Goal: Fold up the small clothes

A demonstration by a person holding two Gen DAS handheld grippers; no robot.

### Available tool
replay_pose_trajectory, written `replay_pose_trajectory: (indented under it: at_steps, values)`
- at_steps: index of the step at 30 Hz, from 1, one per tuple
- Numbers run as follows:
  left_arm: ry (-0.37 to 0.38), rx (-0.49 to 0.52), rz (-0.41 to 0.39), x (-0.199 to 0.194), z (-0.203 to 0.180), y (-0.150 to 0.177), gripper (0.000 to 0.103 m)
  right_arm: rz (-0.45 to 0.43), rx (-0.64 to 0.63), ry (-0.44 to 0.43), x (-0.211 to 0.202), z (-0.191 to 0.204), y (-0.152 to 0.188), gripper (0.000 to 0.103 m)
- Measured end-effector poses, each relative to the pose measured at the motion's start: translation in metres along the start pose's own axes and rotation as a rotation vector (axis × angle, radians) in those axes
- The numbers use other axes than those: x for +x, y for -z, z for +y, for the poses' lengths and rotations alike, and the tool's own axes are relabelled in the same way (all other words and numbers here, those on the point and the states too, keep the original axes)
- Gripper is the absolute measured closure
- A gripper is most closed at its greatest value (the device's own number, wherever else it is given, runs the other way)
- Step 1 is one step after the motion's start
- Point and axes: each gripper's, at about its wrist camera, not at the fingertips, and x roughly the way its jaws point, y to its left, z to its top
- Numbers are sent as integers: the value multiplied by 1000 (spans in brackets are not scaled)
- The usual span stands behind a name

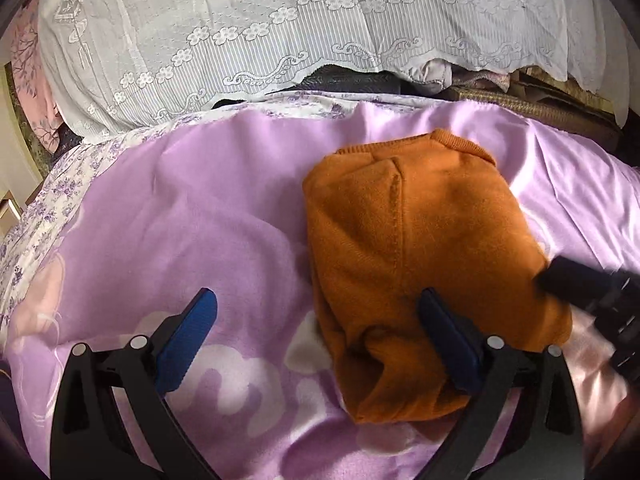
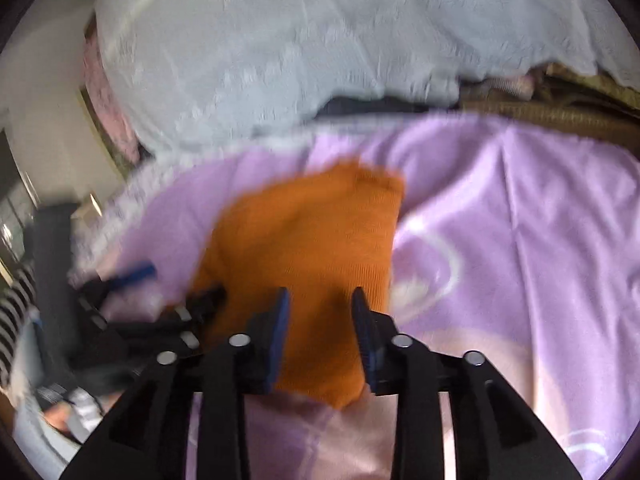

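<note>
A small orange knitted garment point(image 1: 400, 232) lies folded into a compact bundle on the lilac bedsheet point(image 1: 180, 208). In the left wrist view my left gripper point(image 1: 318, 294) stands wide open, its left finger over bare sheet and its right finger over the garment's near part, gripping nothing. My right gripper point(image 1: 580, 284) comes in blurred from the right edge, beside the garment. In the blurred right wrist view my right gripper point(image 2: 321, 292) is partly open, its blue pads apart with the orange garment point(image 2: 304, 232) lying flat beneath the gap. My left gripper point(image 2: 176, 284) shows at the garment's left edge.
A white lace cover point(image 1: 280, 40) drapes a pile along the back of the bed. A woven mat point(image 1: 540, 110) lies at the back right, and a floral sheet border point(image 1: 52, 208) runs along the left. A person's striped sleeve point(image 2: 12, 320) shows at the far left.
</note>
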Motion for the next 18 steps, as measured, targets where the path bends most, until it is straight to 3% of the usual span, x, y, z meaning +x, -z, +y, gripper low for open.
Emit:
replay_pose_trajectory:
  at_steps: [6, 12, 15, 18]
  values:
    - [0, -9, 12, 3, 1, 2, 5, -35, -17, 12, -8, 5, 5, 69]
    - [6, -34, -6, -12, 2, 6, 5, -141, -28, 27, -32, 10, 10, 66]
    - [23, -27, -21, -21, -3, 8, 5, -75, -35, 56, -20, 9, 12, 48]
    - [1, 20, 4, -12, -12, 11, 4, 19, 24, 29, -2, -4, 14, 42]
